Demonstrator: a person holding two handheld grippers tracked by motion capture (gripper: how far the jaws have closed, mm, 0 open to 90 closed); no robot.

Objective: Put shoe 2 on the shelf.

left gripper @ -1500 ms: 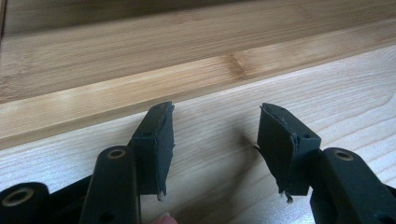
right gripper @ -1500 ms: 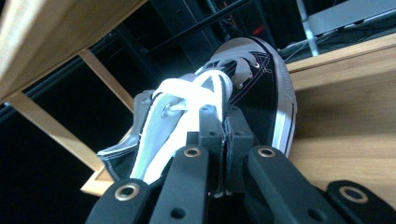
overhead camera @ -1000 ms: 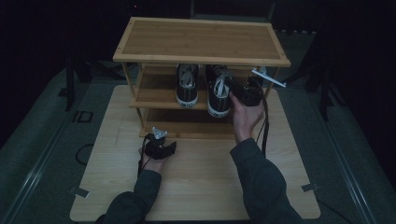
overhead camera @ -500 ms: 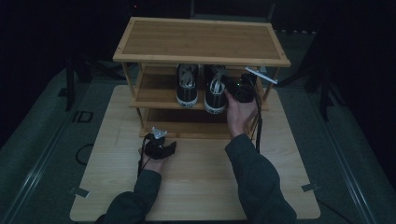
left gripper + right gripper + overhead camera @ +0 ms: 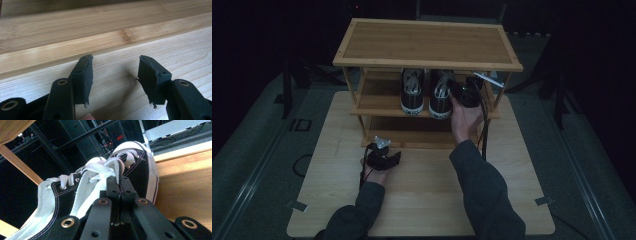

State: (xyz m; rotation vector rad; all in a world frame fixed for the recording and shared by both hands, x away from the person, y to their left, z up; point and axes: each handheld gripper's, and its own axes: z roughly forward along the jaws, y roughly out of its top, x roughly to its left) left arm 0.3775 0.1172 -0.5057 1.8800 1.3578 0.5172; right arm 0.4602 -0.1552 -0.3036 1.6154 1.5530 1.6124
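Observation:
Two black sneakers with white laces stand side by side on the middle shelf of a bamboo shoe rack. The left sneaker is free. My right gripper is at the right sneaker, and in the right gripper view the gripper is shut on that sneaker's black upper beside the laces. The other sneaker lies just beyond it. My left gripper rests on the table in front of the rack's bottom shelf; in its own view it stands open with nothing between the jaws.
The rack stands at the back of a light wooden table. The edge of its bottom shelf runs just ahead of the left jaws. A cable trails from the right gripper down past the rack's right post. Dark floor surrounds the table.
My right gripper has pushed the right sneaker farther back onto the middle shelf, closer to its mate. The left gripper has stayed in place.

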